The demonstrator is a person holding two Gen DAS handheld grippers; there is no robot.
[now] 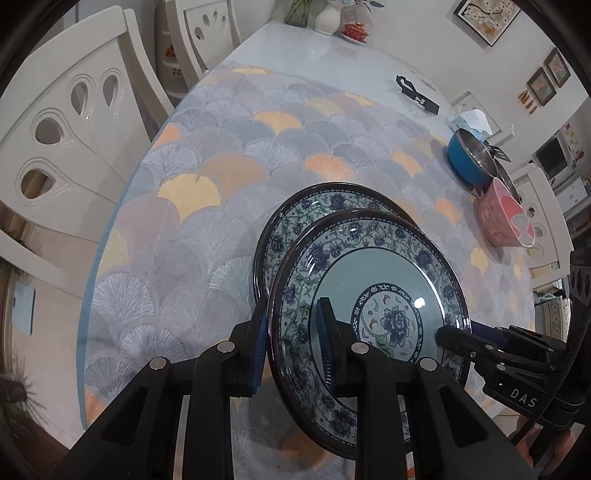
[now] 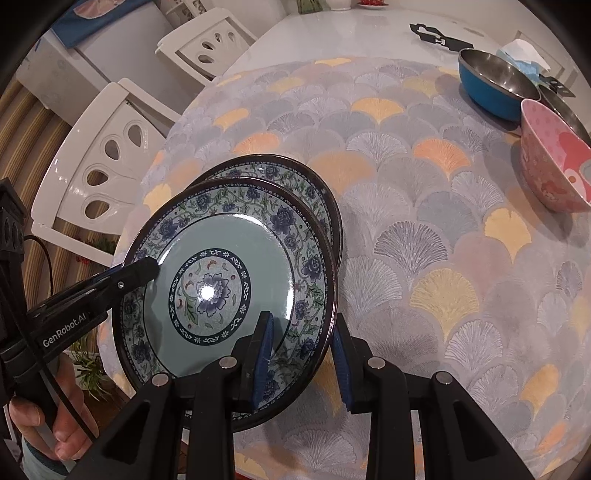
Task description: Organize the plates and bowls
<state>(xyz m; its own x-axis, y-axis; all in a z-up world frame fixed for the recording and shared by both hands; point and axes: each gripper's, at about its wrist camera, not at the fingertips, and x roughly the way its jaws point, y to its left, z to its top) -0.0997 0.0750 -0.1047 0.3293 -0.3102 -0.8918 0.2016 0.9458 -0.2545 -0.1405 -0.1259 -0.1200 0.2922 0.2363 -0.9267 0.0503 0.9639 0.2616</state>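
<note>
You hold one round porcelain plate with a blue flower rim and a pale green centre [image 2: 229,284] between your two grippers, and it hangs just above a second plate of the same pattern [image 2: 295,177], which lies flat on the counter. The upper plate overlaps the lower one but is tilted, and I cannot tell whether their rims already touch. The left gripper [image 1: 291,354] is clamped on the left rim of the upper plate, one blue pad over it and one under it. The right gripper [image 2: 303,362] pinches the opposite rim in the same way.

In my judgement, the plates are nearly stacked; only setting down and letting go remain. The bowls seem not yet arranged: a pink bowl with a cartoon print [image 2: 554,166] stands well to the right of the lower plate, and a blue bowl with a steel inside [image 2: 495,85] stands just behind the pink one.

The counter [image 2: 332,33] is a glossy white dining surface, mostly covered by a mat with grey and orange fan shapes [image 2: 424,229]. White carved chairs [image 2: 99,170] stand to the left of the lower plate. Beyond it, at the far end, are a white vase [image 1: 327,18] and a small red dish [image 1: 356,31], with framed pictures [image 1: 487,18] on the wall.
</note>
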